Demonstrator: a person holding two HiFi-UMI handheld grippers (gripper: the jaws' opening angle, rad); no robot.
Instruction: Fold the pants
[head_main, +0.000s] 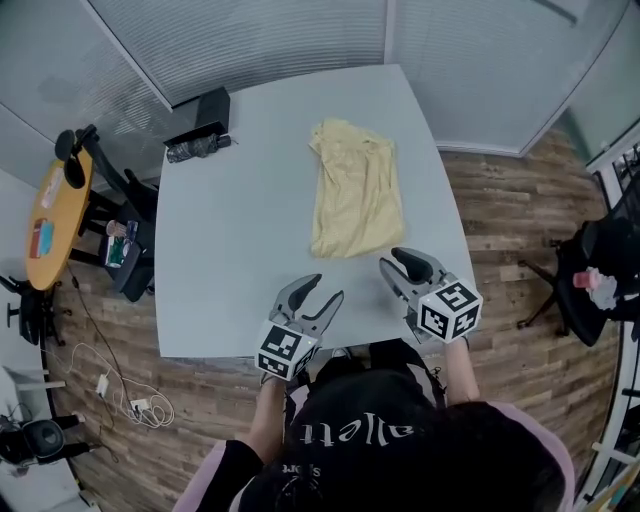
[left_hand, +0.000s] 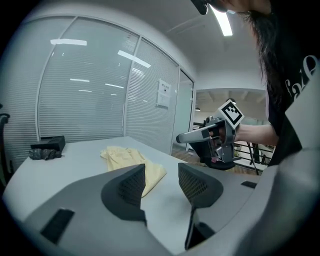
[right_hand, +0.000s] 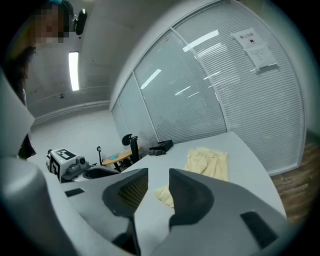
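Pale yellow pants (head_main: 352, 190) lie folded into a long strip on the grey table (head_main: 230, 250), towards its far right side. Both grippers hover near the table's front edge, short of the pants. My left gripper (head_main: 320, 292) is open with nothing between its jaws. My right gripper (head_main: 402, 264) is open too and empty, its tip close to the pants' near end. The left gripper view shows the pants (left_hand: 131, 162) beyond the empty left gripper (left_hand: 161, 182), with the right gripper (left_hand: 192, 137) at the right. In the right gripper view the pants (right_hand: 207, 162) lie past the right gripper (right_hand: 158, 187).
A black box with a dark bundle (head_main: 200, 128) sits at the table's far left corner. A round orange table (head_main: 55, 215) and chairs stand to the left, cables (head_main: 130, 400) lie on the wooden floor, and a black chair (head_main: 600, 275) stands to the right. Glass walls enclose the room.
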